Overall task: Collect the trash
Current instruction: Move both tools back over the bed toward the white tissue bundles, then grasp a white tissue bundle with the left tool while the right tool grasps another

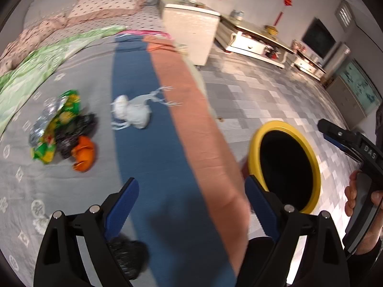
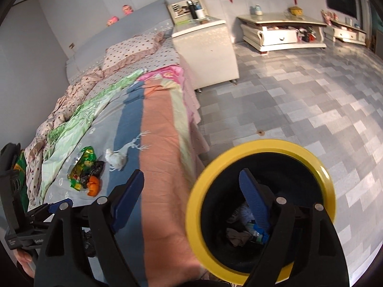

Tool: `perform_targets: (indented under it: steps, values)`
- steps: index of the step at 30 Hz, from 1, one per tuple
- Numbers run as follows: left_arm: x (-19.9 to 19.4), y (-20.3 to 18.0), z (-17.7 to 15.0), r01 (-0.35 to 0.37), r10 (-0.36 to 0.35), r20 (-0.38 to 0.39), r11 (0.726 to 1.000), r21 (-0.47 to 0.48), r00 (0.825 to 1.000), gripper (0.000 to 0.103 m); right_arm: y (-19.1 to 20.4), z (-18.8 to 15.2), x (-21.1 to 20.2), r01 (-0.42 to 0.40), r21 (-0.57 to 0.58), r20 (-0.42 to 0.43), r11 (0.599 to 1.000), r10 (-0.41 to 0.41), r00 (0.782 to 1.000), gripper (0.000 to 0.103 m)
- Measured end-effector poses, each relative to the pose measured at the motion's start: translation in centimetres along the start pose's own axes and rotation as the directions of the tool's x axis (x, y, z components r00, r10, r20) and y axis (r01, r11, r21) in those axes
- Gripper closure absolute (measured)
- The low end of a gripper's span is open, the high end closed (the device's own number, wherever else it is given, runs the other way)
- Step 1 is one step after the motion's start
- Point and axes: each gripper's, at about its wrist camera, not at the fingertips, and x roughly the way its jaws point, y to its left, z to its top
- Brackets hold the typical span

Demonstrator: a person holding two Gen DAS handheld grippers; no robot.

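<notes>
You get even, soft daylight in both views, no hard shadows on the bed [image 1: 79, 179]. Motion blur smears your left wrist view, worst over the trash pile [image 1: 63, 129]; the right wrist view is sharper. Fisheye bending curves the floor [image 2: 299, 100] and walls, and black vignette rims every corner. The bin's [image 2: 261, 148] interior reads nearly black.

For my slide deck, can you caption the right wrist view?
Open right gripper poised over the yellow-rimmed bin, with wrappers and a white bag waiting on the bed.

"DAS" is printed on the right tool [image 1: 335, 138].
</notes>
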Motion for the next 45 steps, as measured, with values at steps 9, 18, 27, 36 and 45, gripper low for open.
perform_targets:
  steps: [9,18,27,36,45]
  values:
    - [-2.9,10.3,-2.1,-0.101,0.1,-0.015,0.983,-0.151,0.995,0.017,9.4,0.5,3.7,-0.081,-0.136,-0.034,0.987,0.077,0.996,0.024]
    - [-3.8,18.4,-5.0,-0.14,0.131,-0.05,0.949,-0.282,0.99,0.017,18.3,0.6,10.1,-0.133,-0.263,-0.116,0.956,0.106,0.988,0.024]
    - [-2.0,22.5,-8.3,-0.143,0.105,-0.119,0.911,-0.386,0.987,0.017,23.3,-0.5,17.8,-0.158,-0.367,-0.23,0.917,0.076,0.97,0.024]
    - [1.4,24.5,-9.3,-0.115,0.048,-0.158,0.884,-0.454,0.986,0.017,24.9,-1.0,25.3,-0.128,-0.433,-0.286,0.892,-0.001,0.958,0.026]
    - [4.1,24.0,-8.5,-0.1,0.025,-0.166,0.882,-0.461,0.986,0.018,25.7,-1.3,30.6,-0.097,-0.475,-0.299,0.875,-0.057,0.953,0.032]
